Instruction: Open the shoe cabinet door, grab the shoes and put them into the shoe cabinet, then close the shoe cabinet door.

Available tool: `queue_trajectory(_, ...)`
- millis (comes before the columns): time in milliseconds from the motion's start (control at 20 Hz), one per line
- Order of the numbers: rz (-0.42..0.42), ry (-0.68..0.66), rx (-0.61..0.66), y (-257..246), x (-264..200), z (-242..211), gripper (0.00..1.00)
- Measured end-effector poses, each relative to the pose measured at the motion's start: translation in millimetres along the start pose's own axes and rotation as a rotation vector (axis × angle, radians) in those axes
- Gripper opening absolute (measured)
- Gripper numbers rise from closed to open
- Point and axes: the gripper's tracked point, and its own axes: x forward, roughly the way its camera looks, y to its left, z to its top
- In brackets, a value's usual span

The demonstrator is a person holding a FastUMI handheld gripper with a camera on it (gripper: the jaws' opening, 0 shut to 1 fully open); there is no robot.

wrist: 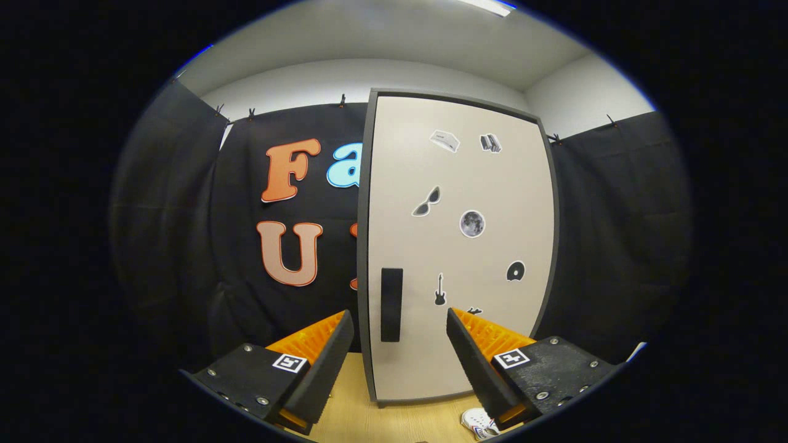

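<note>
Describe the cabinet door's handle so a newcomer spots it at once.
Find the tall pale shoe cabinet door beyond the open fingers. Near its left edge, low down, sits the handle: a plain black upright bar, unlike the small stickers scattered elsewhere.

Light falls from a white ceiling strip lamp (489,6) above me, bright and even. My pale beige shoe cabinet door (458,246) shows sharp, its dark frame bowed by the fisheye. The black cloth wall (615,246) goes dim and soft toward the rim. My gripper (400,344), fingers parted around nothing, stays crisp. The light wooden table (381,418) carries faint shadow; no glare.
</note>
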Motion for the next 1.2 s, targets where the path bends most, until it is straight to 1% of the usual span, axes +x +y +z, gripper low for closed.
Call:
queue_trajectory(150, -0.032, 0.012, -0.014, -1.4, 34.3, -5.3, 0.95)
queue_trajectory(350, -0.063, 0.019, -0.002, -8.2, 73.5, -9.0, 0.95)
queue_trajectory(550, -0.045, 0.054, 0.017, -6.9, 97.5, -20.0, 0.95)
queue_trajectory(650, -0.014, 0.061, 0.03, -2.0, 105.2, -23.4, 0.95)
queue_trajectory(850, 0.003, 0.094, 0.032, 0.2, 117.9, -34.6, 0.94)
queue_trajectory(900, 0.011, 0.097, 0.03, 1.9, 119.8, -36.3, 0.92)
queue_trajectory(1000, 0.032, 0.093, 0.021, 6.6, 119.1, -34.9, 0.87)
queue_trajectory(1050, 0.042, 0.093, 0.013, 7.9, 120.4, -35.2, 0.82)
queue_trajectory(1100, 0.051, 0.094, 0.009, 10.3, 121.0, -35.2, 0.8)
queue_trajectory(1150, 0.061, 0.097, 0.008, 12.5, 120.6, -35.1, 0.74)
queue_trajectory(1200, 0.06, 0.098, 0.005, 13.2, 120.5, -35.0, 0.7)
